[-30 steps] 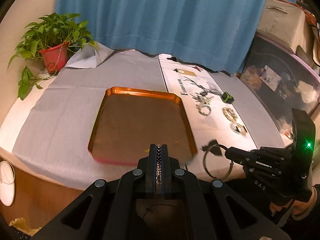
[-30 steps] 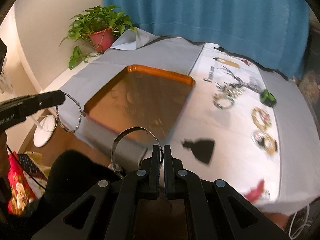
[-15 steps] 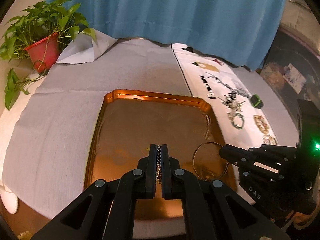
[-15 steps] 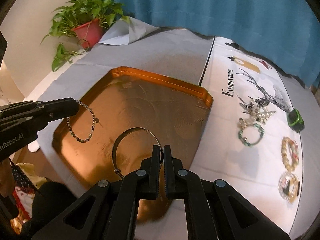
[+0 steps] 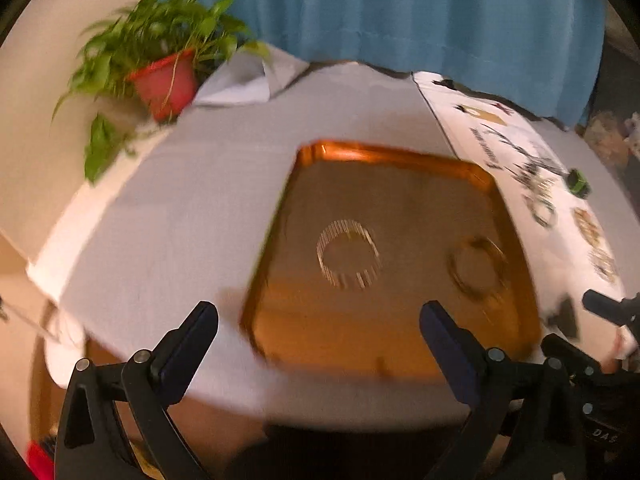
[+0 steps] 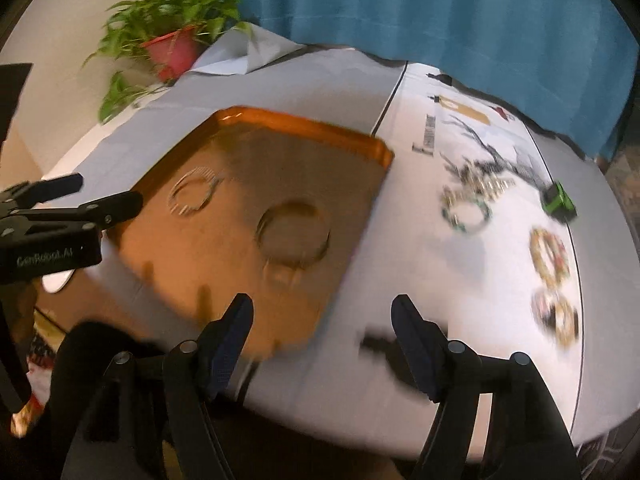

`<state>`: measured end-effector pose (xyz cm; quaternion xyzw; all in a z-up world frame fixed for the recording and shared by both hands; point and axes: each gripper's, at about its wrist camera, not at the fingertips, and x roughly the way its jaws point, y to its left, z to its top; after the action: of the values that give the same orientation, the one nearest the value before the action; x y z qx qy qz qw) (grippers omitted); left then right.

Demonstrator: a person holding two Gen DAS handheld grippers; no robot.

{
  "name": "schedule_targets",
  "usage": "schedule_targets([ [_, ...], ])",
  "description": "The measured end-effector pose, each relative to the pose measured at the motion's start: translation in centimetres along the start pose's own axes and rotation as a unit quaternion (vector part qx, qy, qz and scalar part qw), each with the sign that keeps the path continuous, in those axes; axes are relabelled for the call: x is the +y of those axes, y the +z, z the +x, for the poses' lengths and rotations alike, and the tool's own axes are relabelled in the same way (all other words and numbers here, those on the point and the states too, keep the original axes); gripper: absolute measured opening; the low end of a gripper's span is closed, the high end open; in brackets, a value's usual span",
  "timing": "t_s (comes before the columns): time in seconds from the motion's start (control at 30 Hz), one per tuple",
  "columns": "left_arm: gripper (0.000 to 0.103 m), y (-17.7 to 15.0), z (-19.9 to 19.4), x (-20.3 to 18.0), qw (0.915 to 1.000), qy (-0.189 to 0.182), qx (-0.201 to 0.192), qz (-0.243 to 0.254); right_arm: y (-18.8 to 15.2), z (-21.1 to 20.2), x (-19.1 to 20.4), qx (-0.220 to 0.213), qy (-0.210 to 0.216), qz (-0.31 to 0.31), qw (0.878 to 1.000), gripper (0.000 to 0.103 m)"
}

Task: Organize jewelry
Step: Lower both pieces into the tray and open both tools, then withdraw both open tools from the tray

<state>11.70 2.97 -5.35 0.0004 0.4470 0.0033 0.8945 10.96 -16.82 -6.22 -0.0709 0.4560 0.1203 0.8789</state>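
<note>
**Jaws spread wide, two bracelets on the tray**

The jaws of the left gripper (image 5: pixel 320 320) stand spread wide with nothing between them, and those of the right gripper (image 6: pixel 322 320) are spread apart the same way, holding nothing. Both hang above the near edge of the worktop (image 5: pixel 180 208), which is covered in grey cloth.

The orange tray (image 6: pixel 304 128) lies on that cloth. A beaded bracelet (image 5: pixel 347 254) rests flat on the tray floor toward its left side, and a thin metal bangle (image 6: pixel 293 236) lies flat to the right of it, the two well apart (both are smeared by motion blur, so fine detail is lost).

On the white printed runner (image 6: pixel 400 216) to the right of the tray lie more pieces: a green-beaded bracelet (image 6: pixel 466 212), a gold bracelet (image 6: pixel 550 256) and a small green-and-black object (image 6: pixel 558 199). A potted plant (image 5: pixel 166 80) stands at the far left corner before a blue curtain (image 5: pixel 380 12).
</note>
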Motion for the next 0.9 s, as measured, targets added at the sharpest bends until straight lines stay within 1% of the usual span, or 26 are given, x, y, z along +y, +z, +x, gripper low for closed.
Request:
schedule_targets([
  [0.13,0.1,-4.2,-3.7,-0.5,0.9999,-0.01,0.008,-0.01,-3.6,-3.9,0.9,-0.012,-0.013,-0.005,1.0,0.072],
  [0.3,0.1,-7.4,-8.0,-1.7,0.9998,-0.018,-0.007,-0.006,-6.8,-8.3,1.5,-0.037,-0.026,0.007,0.999,0.072],
  [0.47,0.1,-8.8,-11.2,-2.4,0.9996,-0.016,-0.023,0.006,-9.1,-12.1,2.0,-0.069,-0.031,0.02,0.997,0.073],
  [0.57,0.1,-9.7,-13.4,-2.7,0.999,-0.016,-0.042,0.006,-10.1,-13.7,2.3,-0.08,-0.032,0.02,0.996,0.073],
  [0.73,0.1,-10.7,-15.5,-3.4,0.9981,-0.016,-0.057,0.012,-11.3,-15.8,2.7,-0.097,-0.034,0.021,0.994,0.073],
  [0.9,0.1,-10.9,-16.8,-4.0,0.9971,-0.015,-0.072,0.02,-12.0,-17.1,2.3,-0.108,-0.037,0.027,0.993,0.073],
])
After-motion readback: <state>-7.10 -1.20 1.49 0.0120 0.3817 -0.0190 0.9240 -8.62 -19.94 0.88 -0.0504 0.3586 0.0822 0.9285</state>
